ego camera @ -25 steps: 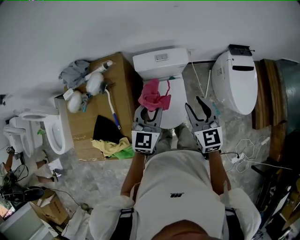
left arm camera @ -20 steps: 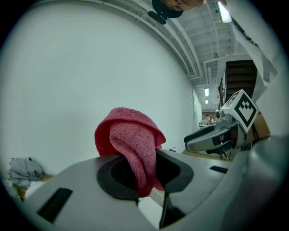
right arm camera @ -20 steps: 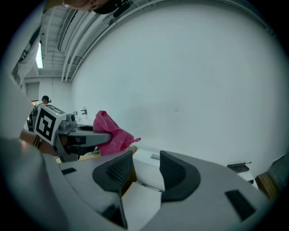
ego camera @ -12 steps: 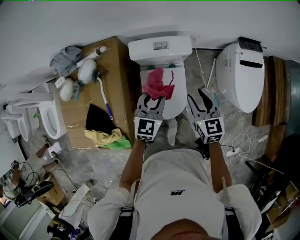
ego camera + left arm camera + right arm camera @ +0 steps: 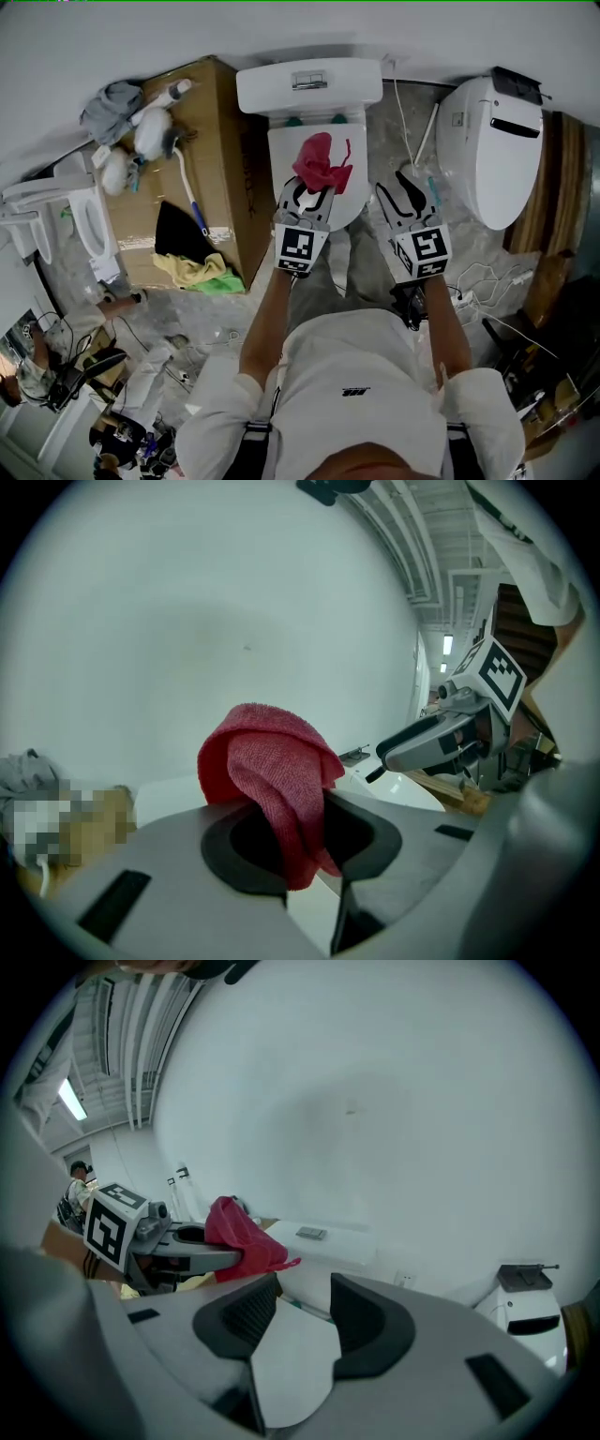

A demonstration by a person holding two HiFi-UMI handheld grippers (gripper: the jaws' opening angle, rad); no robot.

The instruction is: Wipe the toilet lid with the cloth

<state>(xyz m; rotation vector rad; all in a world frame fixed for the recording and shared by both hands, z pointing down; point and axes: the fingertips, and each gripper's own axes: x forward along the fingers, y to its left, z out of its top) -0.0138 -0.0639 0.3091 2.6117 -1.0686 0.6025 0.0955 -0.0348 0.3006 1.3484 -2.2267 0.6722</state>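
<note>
Pinching a fold of the red cloth (image 5: 272, 771) in the left tongs (image 5: 292, 844), with the rest bunched up above and ahead of the jaws. Compared with a second ago, shifted inward: then over the left side of the toilet lid (image 5: 281, 159), now nearer its middle, short of the cistern (image 5: 309, 86). Also standing more squarely before the toilet than before, with the cardboard box (image 5: 220, 131) slid off toward the left. Impossible to tell from the head view whether touching the lid yet or hanging just above it; probably not pressed flat, to judge by the loose bunching. On the other side, right tongs (image 5: 305, 1312) spread and holding nothing, off the lid's right edge, beside the left pair but apart from it, much as a second ago. No sign of a wiping stroke so far, so judged as the end of the approach: cloth brought to the work, wiping proper yet to start. Next, most likely, lowering the bundle onto the lid and dragging it across. Worth flattening first, since a tight wad would cover only a narrow strip. Some risk, too, of the loose tail slipping out of the jaws under friction.
</note>
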